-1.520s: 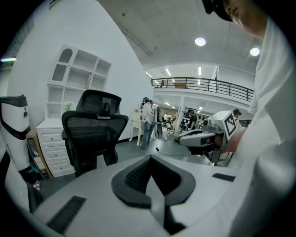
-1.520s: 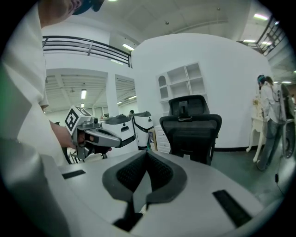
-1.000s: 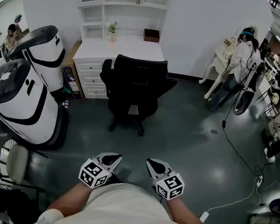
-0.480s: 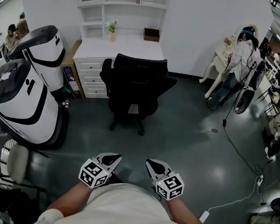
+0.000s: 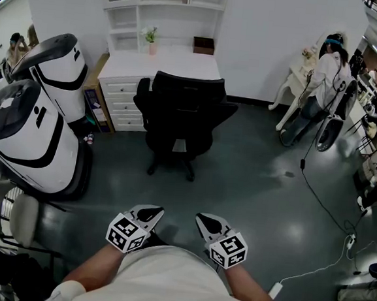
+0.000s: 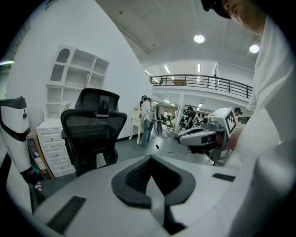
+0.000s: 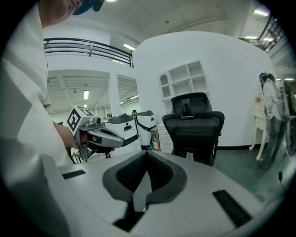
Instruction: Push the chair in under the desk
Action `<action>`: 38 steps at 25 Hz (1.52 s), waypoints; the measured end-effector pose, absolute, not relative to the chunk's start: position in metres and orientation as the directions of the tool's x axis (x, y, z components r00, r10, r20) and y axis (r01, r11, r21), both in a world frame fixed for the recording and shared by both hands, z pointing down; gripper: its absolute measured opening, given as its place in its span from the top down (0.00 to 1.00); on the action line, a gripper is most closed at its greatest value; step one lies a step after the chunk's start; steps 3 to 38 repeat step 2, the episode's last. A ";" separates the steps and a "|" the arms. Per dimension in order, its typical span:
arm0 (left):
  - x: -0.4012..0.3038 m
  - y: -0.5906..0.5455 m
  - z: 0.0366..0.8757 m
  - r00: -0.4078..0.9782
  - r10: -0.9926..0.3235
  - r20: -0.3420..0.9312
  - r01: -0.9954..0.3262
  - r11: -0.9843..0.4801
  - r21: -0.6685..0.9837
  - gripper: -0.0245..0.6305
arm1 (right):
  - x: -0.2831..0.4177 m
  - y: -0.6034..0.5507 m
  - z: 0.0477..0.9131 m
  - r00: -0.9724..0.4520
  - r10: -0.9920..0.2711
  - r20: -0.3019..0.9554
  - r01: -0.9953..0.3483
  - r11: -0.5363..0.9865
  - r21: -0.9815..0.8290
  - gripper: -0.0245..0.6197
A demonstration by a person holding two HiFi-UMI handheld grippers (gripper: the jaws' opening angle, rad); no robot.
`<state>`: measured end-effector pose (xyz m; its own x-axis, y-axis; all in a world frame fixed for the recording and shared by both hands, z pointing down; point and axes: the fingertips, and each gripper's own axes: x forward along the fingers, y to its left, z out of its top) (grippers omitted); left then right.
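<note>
Chair (image 5: 181, 123) is standing upright just before the desk (image 5: 170, 65), seat facing it, backrest turned away, while left gripper (image 5: 151, 214) and right gripper (image 5: 203, 221) are hovering well back from the desk, jaws closed, empty.

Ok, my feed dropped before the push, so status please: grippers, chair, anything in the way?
Left gripper and right gripper shut, empty. Chair out from the desk, back toward us, untouched. Nothing seen on the floor between.

No legible text, brand or number appears; the left gripper (image 5: 153, 211) and right gripper (image 5: 203, 218) bear only square coded markers.
</note>
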<state>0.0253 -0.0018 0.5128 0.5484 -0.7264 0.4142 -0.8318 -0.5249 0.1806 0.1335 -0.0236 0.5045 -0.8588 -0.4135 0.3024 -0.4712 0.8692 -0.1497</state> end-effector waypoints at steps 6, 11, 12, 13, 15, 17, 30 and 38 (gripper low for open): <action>0.024 -0.003 0.512 0.548 -0.727 0.414 -0.832 -0.524 0.181 0.97 | 0.132 -0.024 0.503 -0.860 -0.412 0.301 -0.469 0.870 -0.150 0.96; 0.024 -0.003 0.512 0.548 -0.727 0.414 -0.832 -0.524 0.181 0.97 | 0.132 -0.024 0.503 -0.860 -0.412 0.301 -0.469 0.870 -0.150 0.96; 0.024 -0.003 0.512 0.548 -0.727 0.414 -0.832 -0.524 0.181 0.97 | 0.132 -0.024 0.503 -0.860 -0.412 0.301 -0.469 0.870 -0.150 0.96; 0.024 -0.003 0.512 0.548 -0.727 0.414 -0.832 -0.524 0.181 0.97 | 0.132 -0.024 0.503 -0.860 -0.412 0.301 -0.469 0.870 -0.150 0.96; 0.024 -0.003 0.512 0.548 -0.727 0.414 -0.832 -0.524 0.181 0.97 | 0.132 -0.024 0.503 -0.860 -0.412 0.301 -0.469 0.870 -0.150 0.96; 0.024 -0.003 0.512 0.548 -0.727 0.414 -0.832 -0.524 0.181 0.97 | 0.132 -0.024 0.503 -0.860 -0.412 0.301 -0.469 0.870 -0.150 0.96; 0.024 -0.003 0.512 0.548 -0.727 0.414 -0.832 -0.524 0.181 0.97 | 0.132 -0.024 0.503 -0.860 -0.412 0.301 -0.469 0.870 -0.150 0.96; 0.024 -0.003 0.512 0.548 -0.727 0.414 -0.832 -0.524 0.181 0.97 | 0.132 -0.024 0.503 -0.860 -0.412 0.301 -0.469 0.870 -0.150 0.96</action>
